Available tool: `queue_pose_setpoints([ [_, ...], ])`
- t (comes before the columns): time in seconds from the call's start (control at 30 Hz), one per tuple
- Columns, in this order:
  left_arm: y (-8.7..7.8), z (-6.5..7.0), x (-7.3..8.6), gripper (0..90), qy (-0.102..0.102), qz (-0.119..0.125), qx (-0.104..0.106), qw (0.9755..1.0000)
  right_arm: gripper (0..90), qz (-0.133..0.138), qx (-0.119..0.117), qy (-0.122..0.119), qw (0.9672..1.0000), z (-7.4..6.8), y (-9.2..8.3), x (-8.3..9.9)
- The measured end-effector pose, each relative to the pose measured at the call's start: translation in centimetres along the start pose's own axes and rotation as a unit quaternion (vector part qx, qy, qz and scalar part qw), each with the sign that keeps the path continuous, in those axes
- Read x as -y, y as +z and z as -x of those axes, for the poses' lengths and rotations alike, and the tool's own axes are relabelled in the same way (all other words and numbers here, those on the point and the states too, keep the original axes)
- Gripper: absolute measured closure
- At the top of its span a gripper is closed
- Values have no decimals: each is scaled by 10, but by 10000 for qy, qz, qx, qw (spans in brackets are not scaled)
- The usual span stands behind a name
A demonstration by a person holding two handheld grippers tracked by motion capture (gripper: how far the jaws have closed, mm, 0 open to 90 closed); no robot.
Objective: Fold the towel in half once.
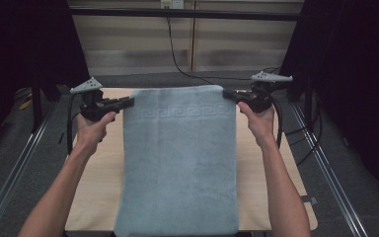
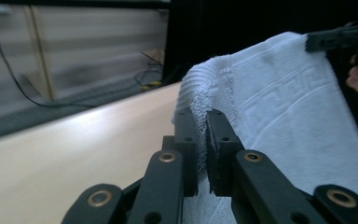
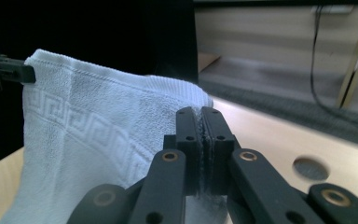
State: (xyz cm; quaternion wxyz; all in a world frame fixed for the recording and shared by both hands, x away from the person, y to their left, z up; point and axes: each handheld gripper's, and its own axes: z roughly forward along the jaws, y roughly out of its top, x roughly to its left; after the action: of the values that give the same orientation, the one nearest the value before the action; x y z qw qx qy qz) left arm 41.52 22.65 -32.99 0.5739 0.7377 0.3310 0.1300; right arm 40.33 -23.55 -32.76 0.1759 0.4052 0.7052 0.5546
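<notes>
Both sets of jaws clamped on the far corners of the pale blue towel (image 1: 180,163), left gripper (image 1: 128,101) and right gripper (image 1: 228,94) level, and it hangs lengthwise toward the tabletop's (image 1: 101,163) near edge

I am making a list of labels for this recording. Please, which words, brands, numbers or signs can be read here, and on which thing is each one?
None: no word, number or brand can be read in any view.
The towel carries only a woven key-pattern band, not letters.
The small pale plate on the far wall is too small to read.
</notes>
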Motion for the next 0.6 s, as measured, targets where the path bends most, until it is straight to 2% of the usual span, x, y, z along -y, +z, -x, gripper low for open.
queue_pose_setpoints([
  [0.07, -4, 1, -11, 849, 61, 146, -85, 9998, 871, 164, 7, -35, 9999, 0, -3, -16],
  [0.1, -6, 3, -13, 851, 30, 207, -35, 9998, 871, 233, 32, -60, 9997, -2, -5, -23],
  [0.2, -9, 10, -6, 851, 109, 75, 90, 9999, 871, 310, -40, -110, 9995, -9, -8, -24],
  [0.3, -12, 19, 11, 854, 150, -47, 240, 9996, 871, 188, -166, -198, 9995, -19, -11, -5],
  [0.37, -15, 25, 24, 853, 131, -97, 379, 9991, 872, 157, -292, -171, 9993, -24, -16, 10],
  [0.43, -21, 31, 35, 853, 140, -117, 477, 9987, 872, 147, -370, -174, 9991, -30, -24, 23],
  [0.5, -29, 36, 44, 854, 183, -137, 477, 9986, 872, 213, -502, -133, 9984, -36, -35, 34],
  [0.6, -41, 45, 58, 855, 120, -118, 618, 9979, 872, 171, -586, -188, 9980, -45, -53, 48],
])
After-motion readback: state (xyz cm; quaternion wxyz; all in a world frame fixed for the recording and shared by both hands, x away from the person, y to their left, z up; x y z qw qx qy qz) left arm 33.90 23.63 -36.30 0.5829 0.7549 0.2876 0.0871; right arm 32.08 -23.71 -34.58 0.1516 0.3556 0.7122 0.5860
